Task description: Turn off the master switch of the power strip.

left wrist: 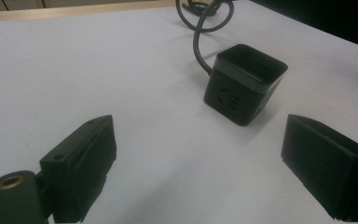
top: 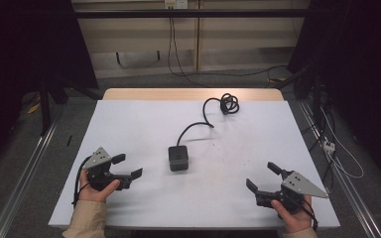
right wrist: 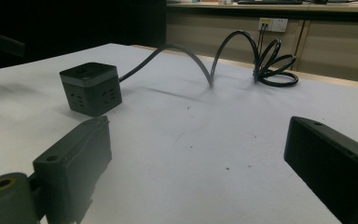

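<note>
A black cube-shaped power socket sits near the middle of the white table. Its black cable arcs away to a coil near the far edge. My left gripper rests at the front left, open, jaws pointing toward the cube with nothing between them. At the front right my right gripper is open too, empty, aimed toward the cube and cable.
A wooden strip borders the table's far edge. Beyond it stands a wall with an outlet and hanging cables. A white power strip lies on the floor at the right, beside metal rails.
</note>
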Tool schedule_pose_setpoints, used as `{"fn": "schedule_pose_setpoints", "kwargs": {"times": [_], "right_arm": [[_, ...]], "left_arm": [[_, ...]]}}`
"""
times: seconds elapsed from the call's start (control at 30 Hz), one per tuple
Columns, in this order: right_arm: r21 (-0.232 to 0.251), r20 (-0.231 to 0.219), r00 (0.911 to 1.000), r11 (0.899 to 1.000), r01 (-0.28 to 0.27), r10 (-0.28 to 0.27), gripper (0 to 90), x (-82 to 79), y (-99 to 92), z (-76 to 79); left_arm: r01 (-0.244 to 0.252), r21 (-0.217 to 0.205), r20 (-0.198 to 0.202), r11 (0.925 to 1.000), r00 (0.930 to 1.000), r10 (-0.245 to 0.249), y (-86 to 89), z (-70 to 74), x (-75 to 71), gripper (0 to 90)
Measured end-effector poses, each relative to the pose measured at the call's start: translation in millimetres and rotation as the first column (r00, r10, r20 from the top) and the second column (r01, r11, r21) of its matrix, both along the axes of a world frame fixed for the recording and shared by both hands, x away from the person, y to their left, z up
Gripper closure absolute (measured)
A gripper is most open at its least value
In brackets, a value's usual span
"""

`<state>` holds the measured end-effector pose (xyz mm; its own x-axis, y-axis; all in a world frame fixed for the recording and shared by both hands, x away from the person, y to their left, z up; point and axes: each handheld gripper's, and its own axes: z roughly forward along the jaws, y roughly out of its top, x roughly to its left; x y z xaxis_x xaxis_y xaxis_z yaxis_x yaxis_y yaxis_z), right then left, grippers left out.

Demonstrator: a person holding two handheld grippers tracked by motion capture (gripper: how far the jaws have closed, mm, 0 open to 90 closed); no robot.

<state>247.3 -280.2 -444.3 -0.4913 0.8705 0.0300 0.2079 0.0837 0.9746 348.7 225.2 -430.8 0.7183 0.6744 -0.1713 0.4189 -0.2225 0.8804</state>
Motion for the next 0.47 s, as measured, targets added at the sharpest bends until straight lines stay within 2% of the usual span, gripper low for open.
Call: {"fn": "schedule_pose_setpoints", "kwargs": {"times": [0.47], "right_arm": [[-0.002,-0.001,1.0000,1.000,-0.004,0.004,6.4,0.7,0.1,-0.5]], "left_arm": [[-0.025,0.007,-0.005,0.9997,0.9997,0.025,6.4,-3.5,-2.3,7.9]]}}
